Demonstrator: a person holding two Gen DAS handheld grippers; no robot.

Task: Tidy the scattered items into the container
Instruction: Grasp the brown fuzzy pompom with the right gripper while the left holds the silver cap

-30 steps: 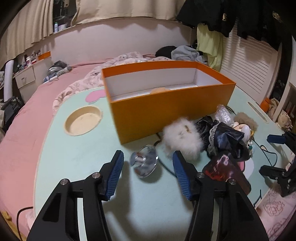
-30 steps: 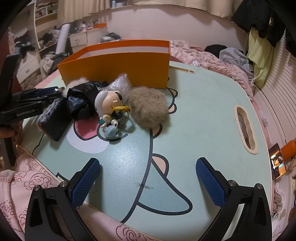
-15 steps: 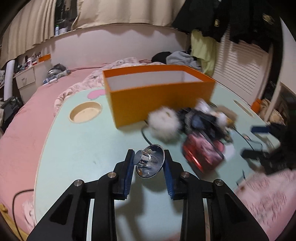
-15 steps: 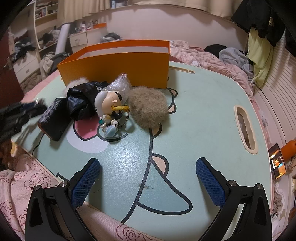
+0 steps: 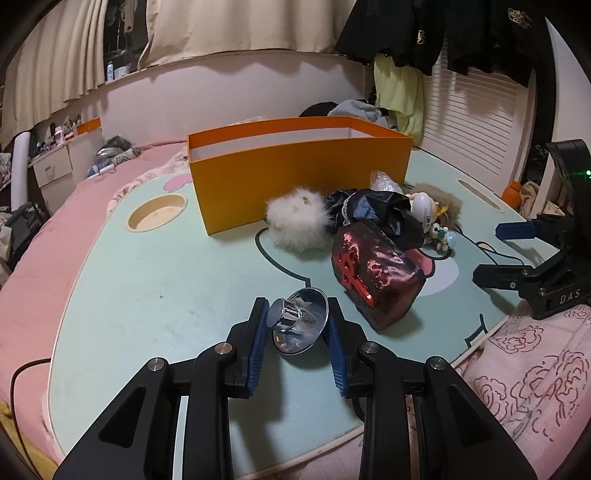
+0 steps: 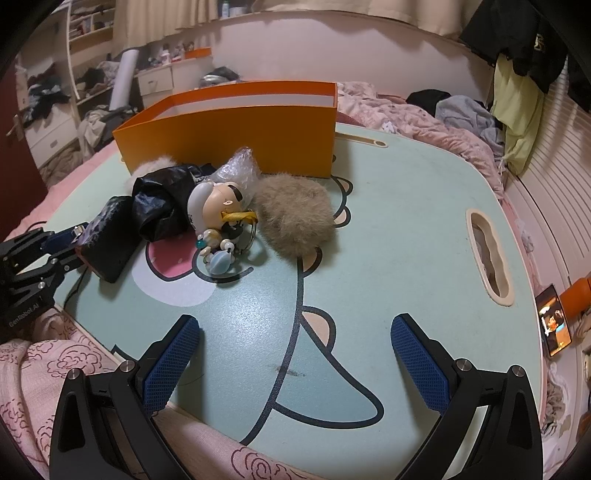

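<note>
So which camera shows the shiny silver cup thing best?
The left wrist view. The shiny cup sits close and centred, pinched between the left tongs. In the right wrist view you can't make it out; only the left tongs show at the picture's left edge.

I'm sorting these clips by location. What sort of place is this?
Most likely a lived-in bedroom: a lap table sits on a bed with pink bedding, clothes hang along the wall, and a white chest of drawers stands nearby.
</note>
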